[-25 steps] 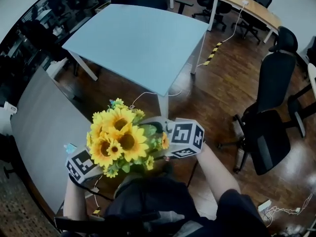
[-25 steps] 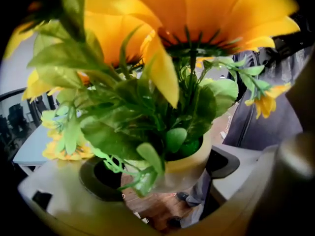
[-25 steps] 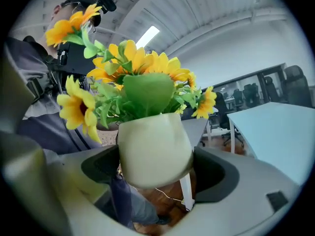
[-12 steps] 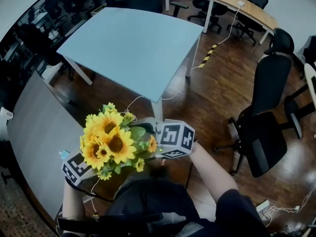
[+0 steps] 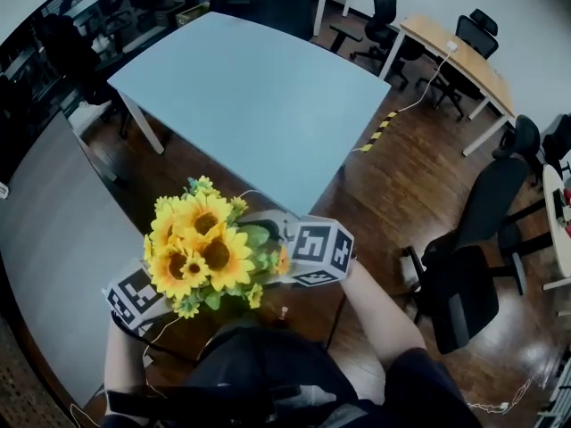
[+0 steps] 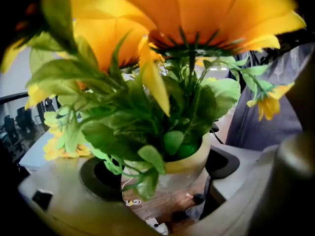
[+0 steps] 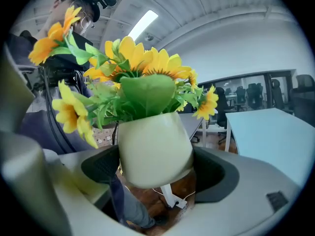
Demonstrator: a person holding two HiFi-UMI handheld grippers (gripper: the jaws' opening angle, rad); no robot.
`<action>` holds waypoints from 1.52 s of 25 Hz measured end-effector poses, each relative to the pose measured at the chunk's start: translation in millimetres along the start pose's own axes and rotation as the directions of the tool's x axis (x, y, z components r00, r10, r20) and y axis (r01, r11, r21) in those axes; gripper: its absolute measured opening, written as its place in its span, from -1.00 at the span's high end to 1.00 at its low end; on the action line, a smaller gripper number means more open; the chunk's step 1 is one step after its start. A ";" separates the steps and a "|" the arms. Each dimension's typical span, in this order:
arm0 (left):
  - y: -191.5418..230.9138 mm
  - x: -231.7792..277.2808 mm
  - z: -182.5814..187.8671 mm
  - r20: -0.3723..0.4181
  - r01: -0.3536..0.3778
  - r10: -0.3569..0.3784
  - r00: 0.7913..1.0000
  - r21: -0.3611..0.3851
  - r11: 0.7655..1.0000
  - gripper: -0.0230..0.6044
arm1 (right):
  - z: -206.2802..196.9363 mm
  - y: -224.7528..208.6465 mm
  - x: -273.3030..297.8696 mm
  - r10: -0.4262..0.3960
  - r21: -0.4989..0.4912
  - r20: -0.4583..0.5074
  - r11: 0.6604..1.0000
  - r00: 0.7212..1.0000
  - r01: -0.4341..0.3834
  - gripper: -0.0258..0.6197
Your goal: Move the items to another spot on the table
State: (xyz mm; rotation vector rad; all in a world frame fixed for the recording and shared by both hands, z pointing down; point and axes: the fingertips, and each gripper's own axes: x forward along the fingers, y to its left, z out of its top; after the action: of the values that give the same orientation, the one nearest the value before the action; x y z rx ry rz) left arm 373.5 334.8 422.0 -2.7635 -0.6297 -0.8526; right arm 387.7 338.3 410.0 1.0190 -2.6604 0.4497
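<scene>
A cream pot [image 7: 153,146] of yellow sunflowers [image 5: 205,252] hangs in the air close to the person's body, above the wooden floor. Both grippers hold it from opposite sides. My left gripper [image 6: 162,181] has its jaws closed against the pot [image 6: 184,168], with leaves and blooms filling most of that view. My right gripper [image 7: 155,166] clasps the pot's lower body, both pads touching it. In the head view the flowers hide the pot. Only the left gripper's marker cube [image 5: 136,297] and the right gripper's marker cube [image 5: 321,252] show.
A light blue table [image 5: 259,87] stands ahead, its near corner just beyond the flowers. A grey table [image 5: 53,257] lies to the left. Black office chairs [image 5: 464,275] stand on the wooden floor at right, and a wooden desk [image 5: 455,52] at the back right.
The pot and both grippers have shifted slightly left in the head view, still held the same way. The view has turned, so the blue table and chairs lie differently.
</scene>
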 end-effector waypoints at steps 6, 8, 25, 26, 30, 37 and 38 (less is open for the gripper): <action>81.1 -55.8 -9.5 0.053 -0.074 0.077 0.996 -0.050 0.996 -0.67 | 59.0 -51.3 57.8 0.018 -0.032 -0.035 0.999 0.999 -0.019 -0.55; 97.9 -63.6 -15.3 0.072 -0.103 0.107 0.992 -0.053 0.993 -0.67 | 68.6 -63.4 69.0 0.034 -0.044 -0.041 0.998 0.999 -0.036 -0.55; 199.6 -75.4 -10.9 -0.105 -0.402 0.388 0.916 -0.230 0.886 -0.67 | 120.2 -160.1 90.2 0.378 -0.150 -0.089 0.910 0.922 -0.387 -0.54; 204.6 -71.0 -9.7 -0.104 -0.413 0.400 0.911 -0.237 0.879 -0.67 | 120.3 -165.6 87.7 0.393 -0.152 -0.094 0.902 0.915 -0.404 -0.54; 211.3 -50.8 -4.0 -0.097 -0.439 0.431 0.897 -0.291 0.850 -0.67 | 109.8 -178.6 75.5 0.459 -0.139 -0.108 0.872 0.882 -0.470 -0.54; 235.1 -55.4 -2.4 -0.089 -0.508 0.508 0.857 -0.319 0.800 -0.67 | 120.8 -201.7 79.5 0.517 -0.176 -0.040 0.839 0.855 -0.516 -0.54; 241.3 -58.1 -0.1 -0.081 -0.512 0.516 0.853 -0.322 0.796 -0.67 | 126.0 -206.4 80.6 0.519 -0.177 -0.029 0.838 0.854 -0.516 -0.54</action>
State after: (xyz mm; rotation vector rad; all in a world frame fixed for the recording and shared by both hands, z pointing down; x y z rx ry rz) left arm 437.8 99.2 377.5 -2.9899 0.3105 -0.8698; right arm 454.1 97.0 361.8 0.2334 -2.9109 0.2877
